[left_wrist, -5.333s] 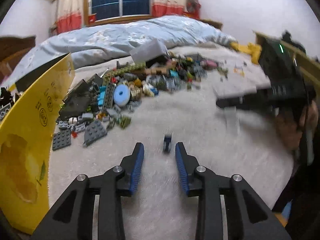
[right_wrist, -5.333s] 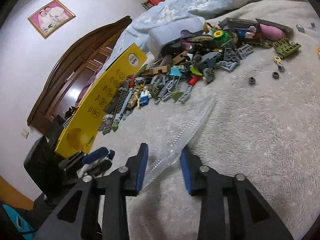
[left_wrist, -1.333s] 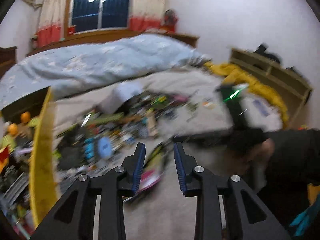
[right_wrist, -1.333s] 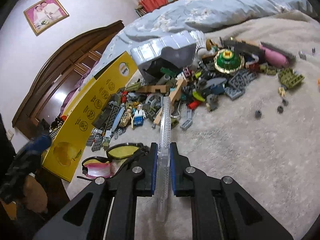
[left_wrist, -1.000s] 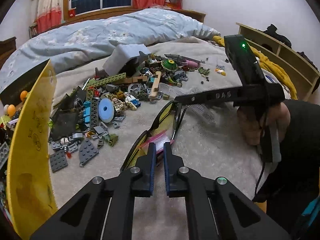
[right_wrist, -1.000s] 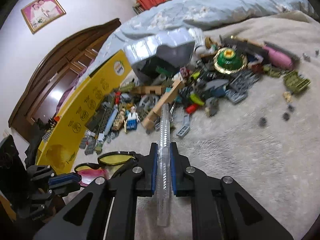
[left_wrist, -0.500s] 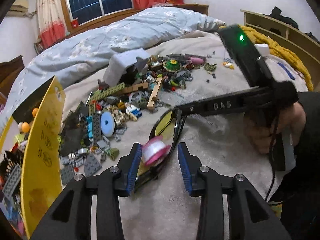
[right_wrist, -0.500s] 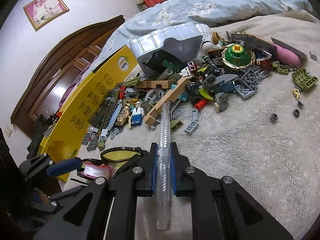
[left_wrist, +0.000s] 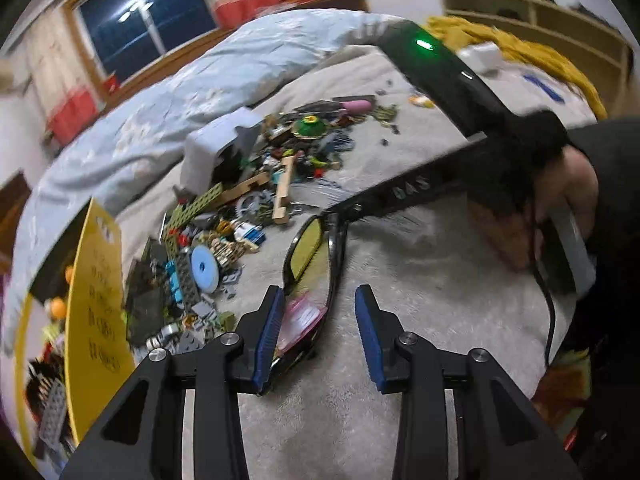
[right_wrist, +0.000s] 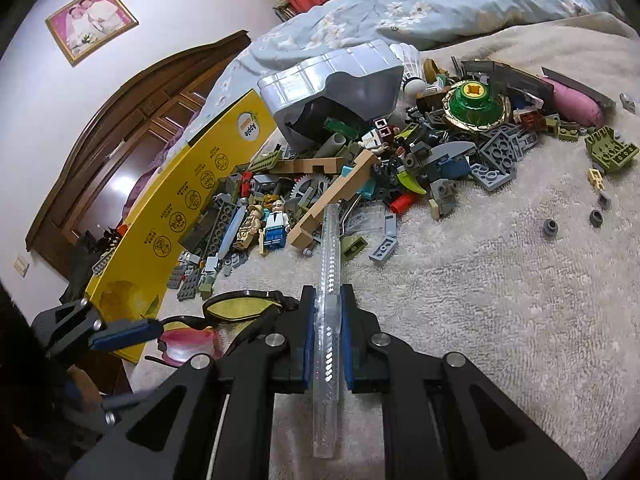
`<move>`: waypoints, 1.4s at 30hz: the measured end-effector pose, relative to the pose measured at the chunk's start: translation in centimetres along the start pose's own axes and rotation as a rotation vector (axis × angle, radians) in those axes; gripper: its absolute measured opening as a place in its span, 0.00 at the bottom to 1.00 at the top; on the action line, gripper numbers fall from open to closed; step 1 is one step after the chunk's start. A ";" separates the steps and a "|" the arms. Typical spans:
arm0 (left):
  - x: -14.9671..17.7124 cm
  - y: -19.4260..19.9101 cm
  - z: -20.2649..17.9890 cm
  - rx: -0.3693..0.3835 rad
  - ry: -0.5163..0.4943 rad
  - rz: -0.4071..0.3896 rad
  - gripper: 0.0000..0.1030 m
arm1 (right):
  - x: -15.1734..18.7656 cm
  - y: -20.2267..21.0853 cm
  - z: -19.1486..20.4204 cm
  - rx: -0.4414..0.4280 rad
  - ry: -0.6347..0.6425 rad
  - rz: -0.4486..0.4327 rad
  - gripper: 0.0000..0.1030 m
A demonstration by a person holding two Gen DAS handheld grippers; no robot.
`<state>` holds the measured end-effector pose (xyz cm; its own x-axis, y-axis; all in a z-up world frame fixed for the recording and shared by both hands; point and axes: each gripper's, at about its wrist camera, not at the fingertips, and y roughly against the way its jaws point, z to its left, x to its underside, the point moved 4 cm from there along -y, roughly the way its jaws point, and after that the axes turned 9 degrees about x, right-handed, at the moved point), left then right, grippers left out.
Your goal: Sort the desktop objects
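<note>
Beige blanket strewn with toy bricks. Left gripper gapes wide over yellow-lensed glasses, gripping nothing. Right gripper clamps clear plastic strip.

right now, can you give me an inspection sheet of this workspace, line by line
surface: beige fuzzy blanket spread over a bed.
job's things: glasses with yellow lenses lie on the blanket; a clear plastic strip is held on edge.
clutter: toy brick pile, two minifigures, green spinning top, grey tub on its side, shuttlecock, yellow box.
grippers: left tongs open over the near end of the glasses, not gripping; right tongs shut on the clear plastic strip.
cables: black cable hangs below the right hand.
surroundings: blue quilt, framed photo, dark wardrobe, window, wooden shelf.
</note>
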<state>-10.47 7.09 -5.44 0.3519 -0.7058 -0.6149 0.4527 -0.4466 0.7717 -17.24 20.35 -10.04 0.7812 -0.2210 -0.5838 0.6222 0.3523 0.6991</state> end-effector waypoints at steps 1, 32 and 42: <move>0.0 -0.3 0.0 -0.013 -0.014 0.011 0.33 | 0.0 -0.1 0.0 0.001 0.000 0.001 0.10; 0.0 0.5 0.7 -0.028 0.057 -0.071 0.15 | 0.0 -0.4 -0.1 -0.002 -0.007 0.006 0.10; 0.8 -0.7 -0.7 -0.023 0.020 -0.030 0.22 | 0.0 -0.4 -0.1 -0.001 -0.008 0.006 0.10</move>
<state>-9.94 7.24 -6.63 0.3544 -0.6811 -0.6407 0.4816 -0.4544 0.7494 -17.52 20.30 -10.39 0.7853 -0.2258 -0.5764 0.6173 0.3550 0.7021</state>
